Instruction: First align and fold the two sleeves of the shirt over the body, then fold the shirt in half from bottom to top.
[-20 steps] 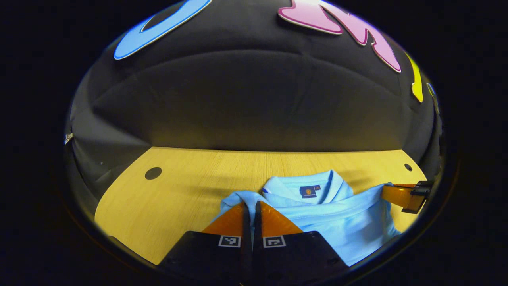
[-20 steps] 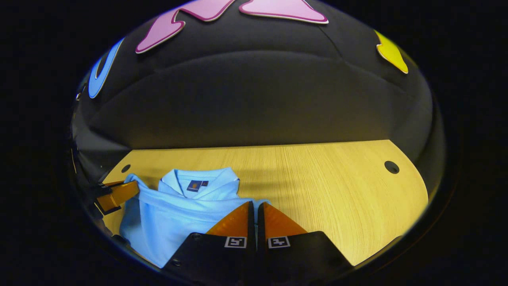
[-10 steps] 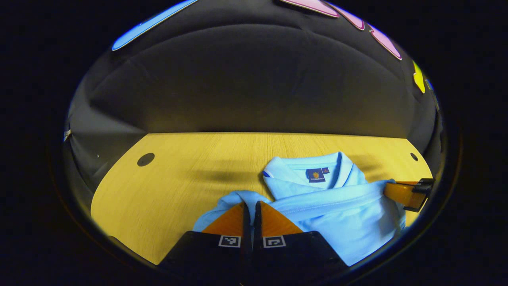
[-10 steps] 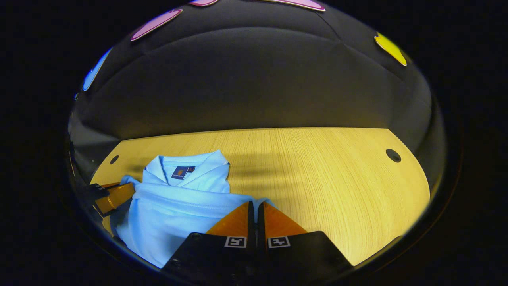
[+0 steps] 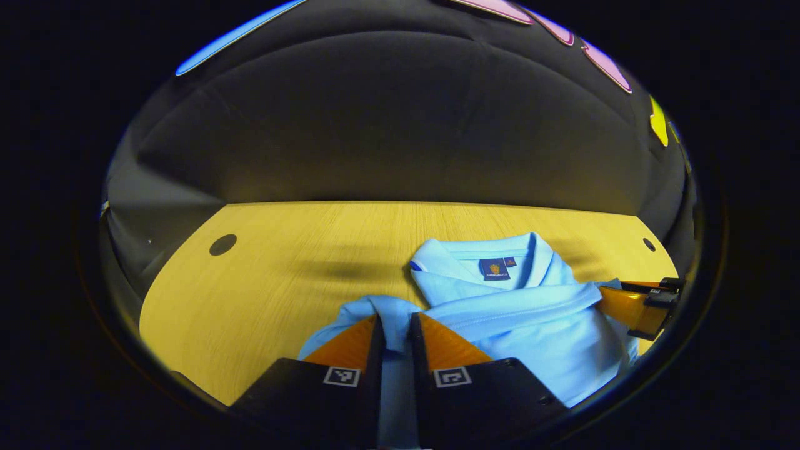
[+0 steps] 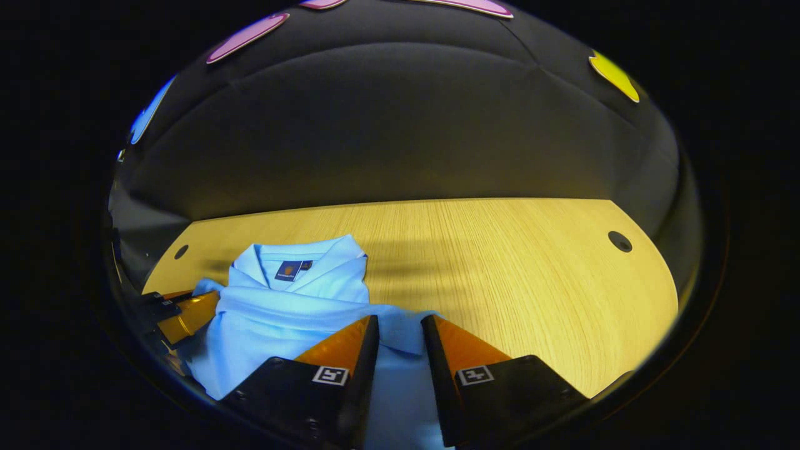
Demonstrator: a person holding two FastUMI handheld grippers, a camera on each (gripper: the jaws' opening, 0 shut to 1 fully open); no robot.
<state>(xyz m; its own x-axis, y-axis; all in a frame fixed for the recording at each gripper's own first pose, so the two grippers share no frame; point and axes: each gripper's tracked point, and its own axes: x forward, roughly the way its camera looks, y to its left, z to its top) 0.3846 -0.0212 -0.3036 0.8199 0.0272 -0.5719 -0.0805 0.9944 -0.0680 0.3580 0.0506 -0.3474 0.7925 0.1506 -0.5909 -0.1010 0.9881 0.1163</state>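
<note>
Blue cloth sits in the gap of both tongs, jaws parted on each. Left gripper (image 5: 394,325): fingers spread a little, a bunched corner of the shirt (image 5: 519,325) between them, no squeeze visible. Right gripper (image 6: 400,328): fingers wider apart, the folded hem edge lying loose between them (cloth runs under and past the tips). Each gripper also shows at the edge of the other's view, at the opposite side of the shirt. Shirt lies on the wooden table (image 6: 531,269), lower half brought up over the body, hem band crossing just below the collar (image 5: 481,256); dark neck tag (image 6: 289,270) uncovered. Table around it is bare wood with round holes (image 6: 620,241) near the far corners. Black cloth wall (image 6: 400,137) behind.
</note>
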